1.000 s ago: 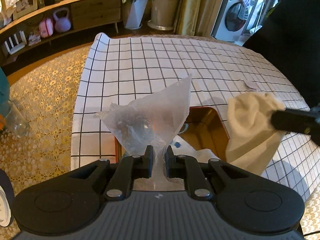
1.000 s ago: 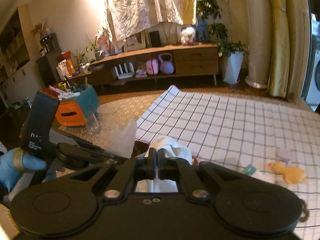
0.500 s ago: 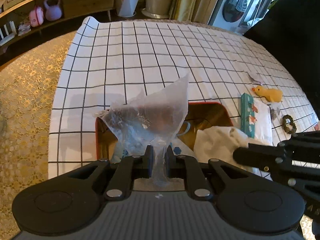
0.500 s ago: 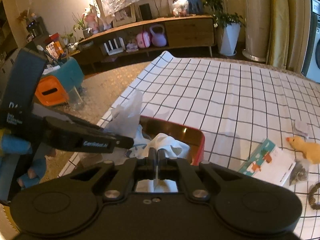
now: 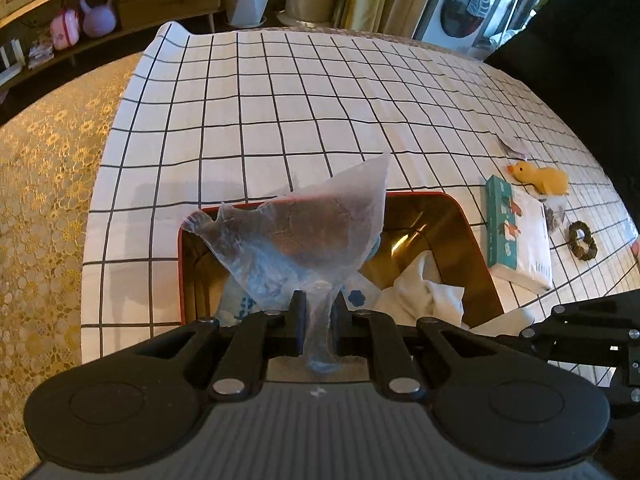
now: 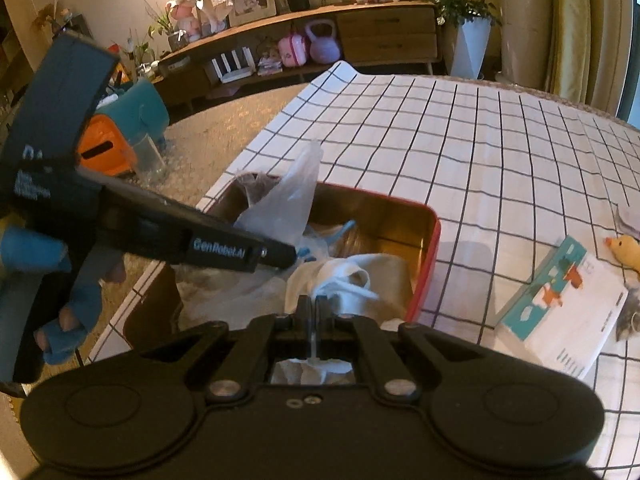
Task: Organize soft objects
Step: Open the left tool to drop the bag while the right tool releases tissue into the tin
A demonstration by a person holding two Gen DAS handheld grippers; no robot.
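Seen from the left wrist, the left gripper [image 5: 318, 312] has its jaws pinched on the twisted neck of a crumpled clear plastic bag [image 5: 304, 236], which fans up over the near end of a red-rimmed rectangular tin with a gold inside [image 5: 452, 204]. It hangs there, I judge, so the bag can drop straight in. A bunched white cloth [image 5: 420, 292] already lies inside at the right. On the black-gridded white tablecloth [image 5: 280, 100], just beside the tin, wait a teal-and-white tissue pack [image 5: 516, 236], a yellow plush duck [image 5: 540, 178] and a dark scrunchie [image 5: 583, 238].

From the right wrist, the right gripper [image 6: 313, 308] has its jaws pressed together on a fold of the white cloth [image 6: 348, 276], holding it low in the tin [image 6: 428, 236], probably to tuck it down. The left gripper [image 6: 280, 256] reaches in from the left, the plastic bag [image 6: 288, 200] standing above it.
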